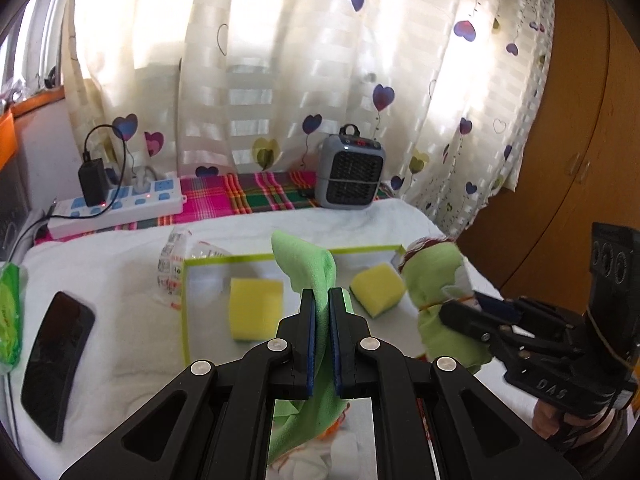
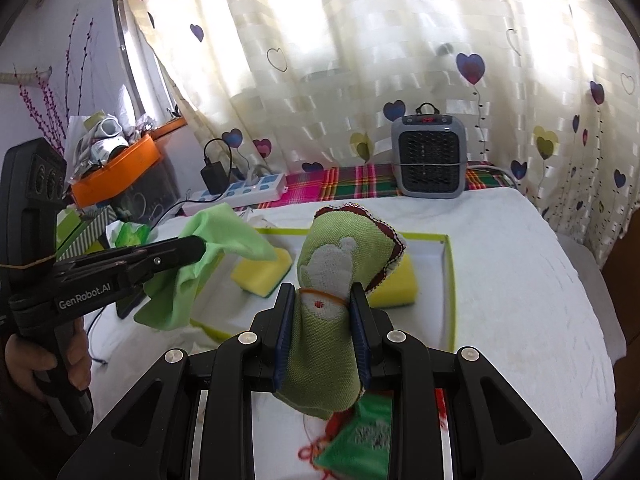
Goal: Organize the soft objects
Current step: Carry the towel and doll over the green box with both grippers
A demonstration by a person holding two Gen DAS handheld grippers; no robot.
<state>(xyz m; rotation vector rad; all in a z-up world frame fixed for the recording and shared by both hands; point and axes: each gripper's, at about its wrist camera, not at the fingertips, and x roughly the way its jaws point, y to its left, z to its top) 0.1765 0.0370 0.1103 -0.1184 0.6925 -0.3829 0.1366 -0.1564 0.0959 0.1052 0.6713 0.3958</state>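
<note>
Two yellow sponges point(image 1: 256, 308) already sat in the tray point(image 1: 185, 320); left tongs point(image 1: 322, 312) pinched the green cloth point(image 1: 308, 264), right tongs point(image 2: 322, 320) pinched the embroidered pouch point(image 2: 332, 280), both held above the tray, not yet placed.

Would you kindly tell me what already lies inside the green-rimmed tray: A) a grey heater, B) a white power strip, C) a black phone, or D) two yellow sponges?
D: two yellow sponges lie inside the green-rimmed tray, while the cloth and pouch are held above it in the jaws.
</note>
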